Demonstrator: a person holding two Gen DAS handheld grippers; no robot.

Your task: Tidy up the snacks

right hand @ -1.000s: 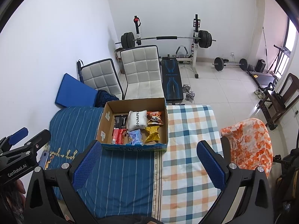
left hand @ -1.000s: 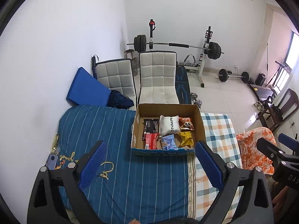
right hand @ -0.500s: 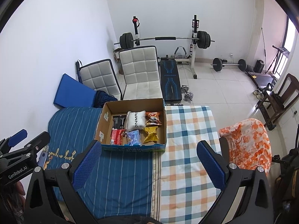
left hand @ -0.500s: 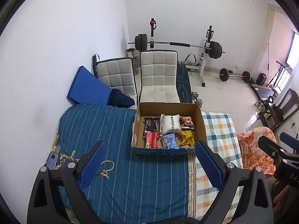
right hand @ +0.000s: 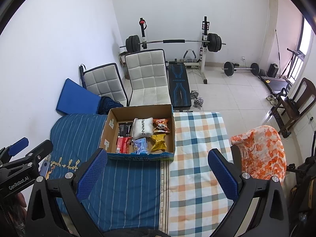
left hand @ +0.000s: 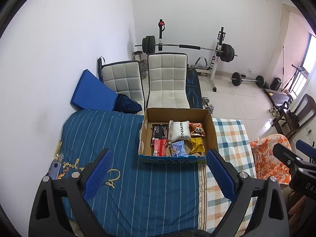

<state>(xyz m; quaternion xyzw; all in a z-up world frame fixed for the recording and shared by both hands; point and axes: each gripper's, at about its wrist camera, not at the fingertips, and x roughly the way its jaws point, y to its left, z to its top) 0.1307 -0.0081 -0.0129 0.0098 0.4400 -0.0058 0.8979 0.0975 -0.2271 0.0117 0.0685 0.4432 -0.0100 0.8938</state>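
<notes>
Six snack packets sit in two neat rows inside the cardboard box (left hand: 212, 132), centre of the frame: black bar (left hand: 159, 131), white pouch (left hand: 180, 130) and panda bag (left hand: 197, 129) behind, red pack (left hand: 160, 147), blue packet (left hand: 178, 148) and yellow wrapper (left hand: 196, 146) in front. The box rests on the blue striped bedspread (left hand: 118, 138) by the checked cloth (right hand: 197, 138). Left gripper (left hand: 158, 174) and right gripper (right hand: 157, 173) hang low in frame, jaws spread wide, carrying nothing. This fits either a finished sort or packets awaiting one; no snack lies outside.
</notes>
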